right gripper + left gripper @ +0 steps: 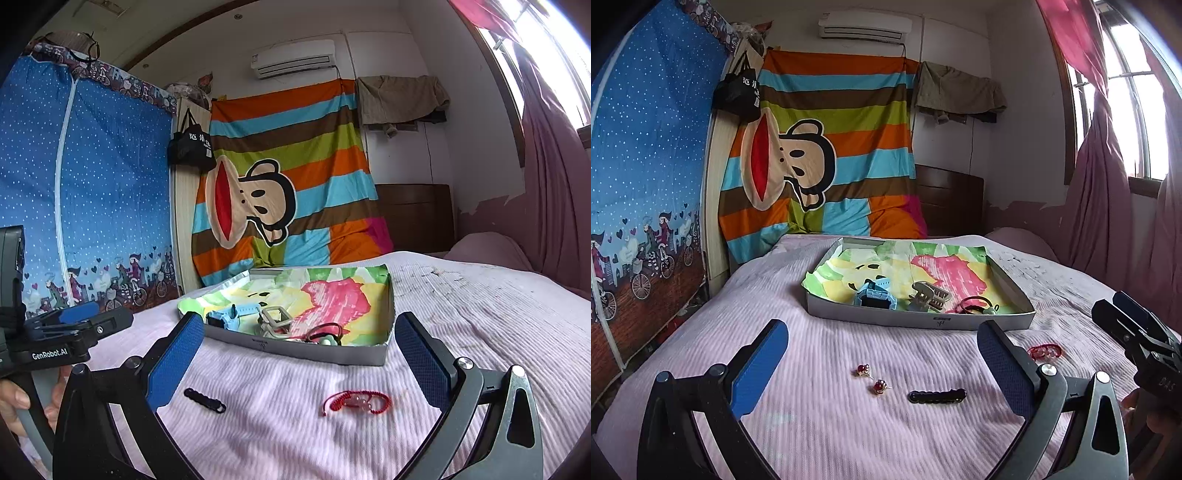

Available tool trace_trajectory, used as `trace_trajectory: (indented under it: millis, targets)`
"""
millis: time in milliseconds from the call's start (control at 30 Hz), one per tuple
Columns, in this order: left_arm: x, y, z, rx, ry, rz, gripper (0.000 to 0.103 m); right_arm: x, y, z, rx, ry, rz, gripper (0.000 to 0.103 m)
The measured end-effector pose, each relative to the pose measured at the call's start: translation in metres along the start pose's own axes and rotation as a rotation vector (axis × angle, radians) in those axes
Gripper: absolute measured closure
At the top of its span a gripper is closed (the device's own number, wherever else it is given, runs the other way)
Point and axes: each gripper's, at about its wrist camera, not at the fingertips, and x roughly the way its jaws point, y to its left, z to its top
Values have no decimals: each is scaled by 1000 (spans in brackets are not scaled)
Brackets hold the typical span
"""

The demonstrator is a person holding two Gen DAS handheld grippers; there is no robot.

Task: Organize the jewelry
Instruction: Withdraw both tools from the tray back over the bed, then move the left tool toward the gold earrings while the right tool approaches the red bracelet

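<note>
Both tongs (882,358) (299,354) wide apart, empty, red bracelet (356,401) between right pair's fingers.

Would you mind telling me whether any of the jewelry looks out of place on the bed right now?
Yes. Two red earrings, a black hair clip and a red cord bracelet lie loose on the pink bedspread, outside the tray. The tray already holds a blue watch, a claw clip and a hair tie.

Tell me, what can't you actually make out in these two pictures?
- Hair tie, left view: lower part hidden by the tray wall.
- Red earrings: absent from the right view.
- Hair clip, right view: too small for detail.
- Right gripper, left view: cut by the edge.
</note>
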Motion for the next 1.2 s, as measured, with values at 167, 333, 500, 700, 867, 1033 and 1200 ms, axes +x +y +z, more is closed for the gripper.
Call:
trace_trajectory:
  millis: [167, 333, 500, 700, 867, 1033, 1200]
  targets:
    - [1, -1, -9, 18, 43, -17, 0, -7, -5, -8, 10, 22, -15, 1]
    - [6, 2, -14, -1, 100, -67, 0, 0, -15, -22, 39, 79, -36, 1]
    - [17, 0, -21, -3, 176, -117, 0, 13, -21, -31, 61, 132, -35, 1]
    - [31, -3, -27, -8, 254, -158, 9, 27, -26, -40, 81, 186, -22, 2]
    - [40, -4, -31, -20, 307, -196, 15, 34, -28, -44, 97, 212, -19, 2]
    - [49, -4, -35, -36, 357, -218, 22, 41, -28, -47, 103, 234, -17, 2]
    - [56, 1, -37, -72, 391, -214, 28, 44, -28, -50, 106, 248, -15, 2]
